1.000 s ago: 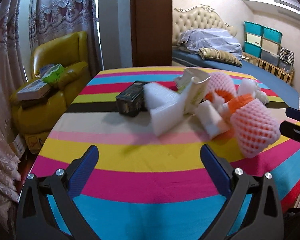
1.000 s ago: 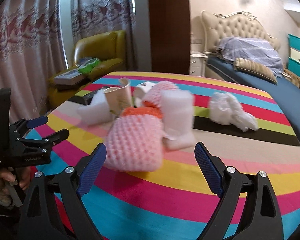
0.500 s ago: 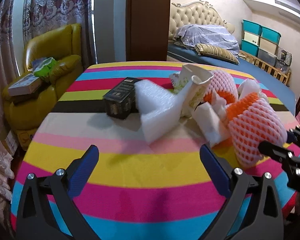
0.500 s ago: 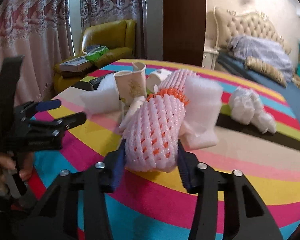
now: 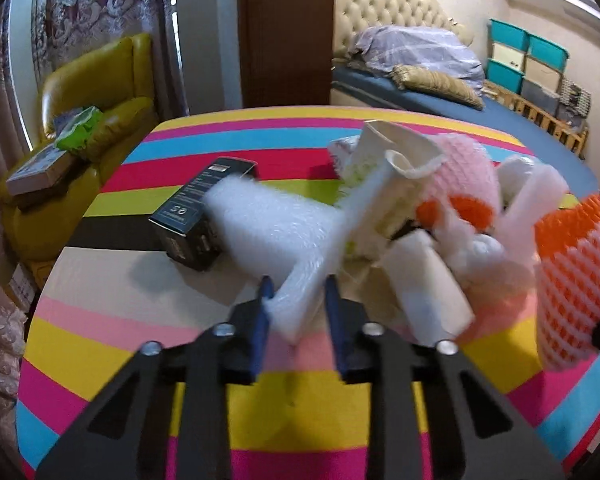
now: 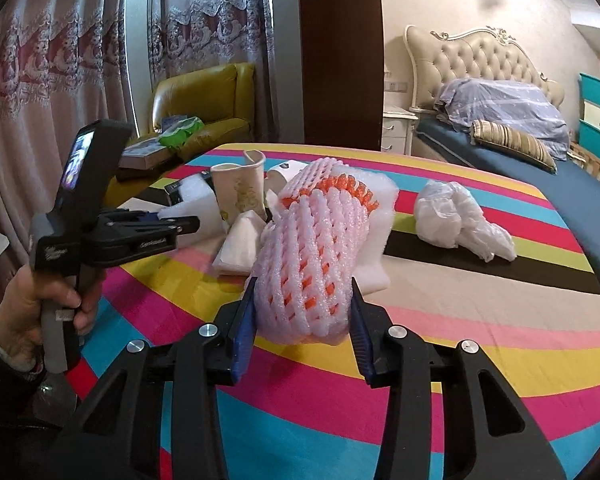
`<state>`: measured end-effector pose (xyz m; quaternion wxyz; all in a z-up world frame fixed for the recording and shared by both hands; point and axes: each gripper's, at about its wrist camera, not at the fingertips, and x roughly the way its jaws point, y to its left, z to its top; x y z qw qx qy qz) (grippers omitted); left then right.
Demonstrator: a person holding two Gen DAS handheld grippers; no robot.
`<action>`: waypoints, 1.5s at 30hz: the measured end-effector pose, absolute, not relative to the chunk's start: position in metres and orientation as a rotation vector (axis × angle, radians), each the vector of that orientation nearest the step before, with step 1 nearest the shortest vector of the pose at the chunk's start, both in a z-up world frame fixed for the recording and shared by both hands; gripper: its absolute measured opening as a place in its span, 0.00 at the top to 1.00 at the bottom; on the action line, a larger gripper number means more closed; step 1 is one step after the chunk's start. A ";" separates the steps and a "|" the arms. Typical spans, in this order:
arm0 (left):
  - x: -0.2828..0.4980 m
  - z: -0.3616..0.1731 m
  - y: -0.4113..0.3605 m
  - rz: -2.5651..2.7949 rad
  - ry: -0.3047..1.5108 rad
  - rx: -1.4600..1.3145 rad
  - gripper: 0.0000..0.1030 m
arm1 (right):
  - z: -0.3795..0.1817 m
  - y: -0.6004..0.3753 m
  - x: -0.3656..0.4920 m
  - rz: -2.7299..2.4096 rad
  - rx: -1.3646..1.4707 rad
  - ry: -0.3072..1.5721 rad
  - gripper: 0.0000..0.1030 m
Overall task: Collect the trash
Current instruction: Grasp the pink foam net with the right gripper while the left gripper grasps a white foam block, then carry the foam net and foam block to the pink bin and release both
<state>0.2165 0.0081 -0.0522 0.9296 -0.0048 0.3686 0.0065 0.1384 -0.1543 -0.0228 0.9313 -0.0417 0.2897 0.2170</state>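
A pile of trash lies on the striped table. My left gripper is shut on a white foam sheet at its near corner. My right gripper is shut on a pink and orange foam fruit net, which also shows in the left wrist view. The left gripper also shows in the right wrist view, at the left of the pile. A paper cup, a black box, a second pink net and white foam pieces lie in the pile.
A crumpled white plastic bag lies on the table to the right of the pile. A yellow armchair with books stands beyond the table's left edge. A bed and teal storage boxes are behind.
My left gripper moved forward and closed on the white foam sheet. My right gripper closed on the pink and orange net and has lifted it slightly.
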 end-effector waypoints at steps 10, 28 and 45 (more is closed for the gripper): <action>0.153 -0.038 -0.009 -0.028 0.641 -0.004 0.85 | -0.017 -0.173 0.131 0.432 -0.043 0.568 0.61; 0.111 -0.015 -0.060 -0.166 0.540 0.039 0.85 | 0.002 -0.222 0.110 0.365 0.014 0.490 0.61; 0.123 0.001 -0.132 -0.353 0.500 0.112 0.85 | 0.005 -0.318 0.105 0.174 0.106 0.443 0.61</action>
